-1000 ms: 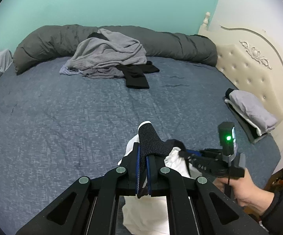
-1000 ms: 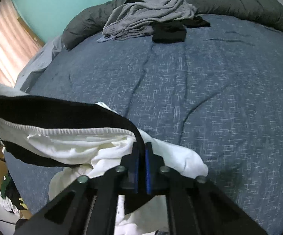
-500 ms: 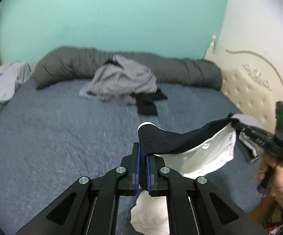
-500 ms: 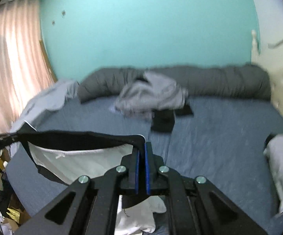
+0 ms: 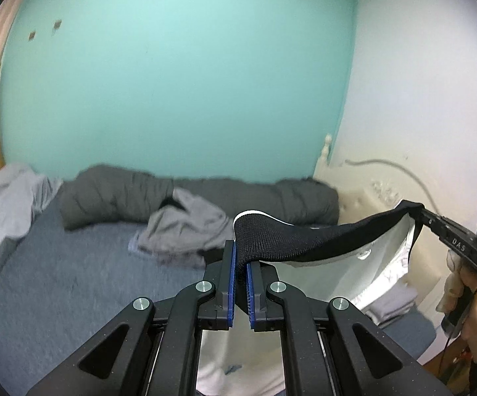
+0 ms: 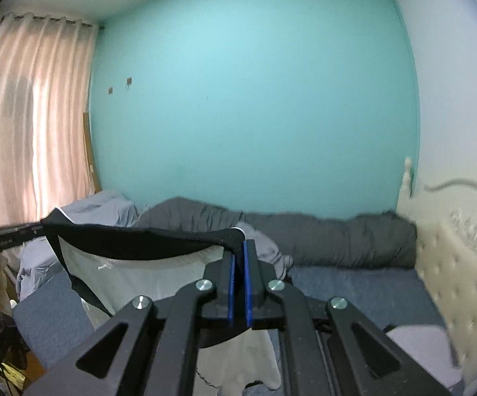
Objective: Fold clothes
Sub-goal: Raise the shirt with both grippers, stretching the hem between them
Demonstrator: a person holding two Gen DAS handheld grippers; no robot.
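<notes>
Two grippers pinch one white garment [image 5: 383, 257] by its black waistband [image 5: 304, 237], stretched across mid-frame above the bed [image 5: 57, 283]: left gripper [image 5: 241, 257] at lower centre, right gripper [image 6: 238, 257] likewise clamped.

A home bedroom. A bed [image 5: 67, 290] with a blue cover fills the near ground, backed on the right by a cream tufted headboard [image 6: 449, 264]. A rolled grey duvet [image 6: 321, 234] lies along the far teal wall [image 6: 238, 99], and pink curtains [image 6: 30, 115] hang at far left.
</notes>
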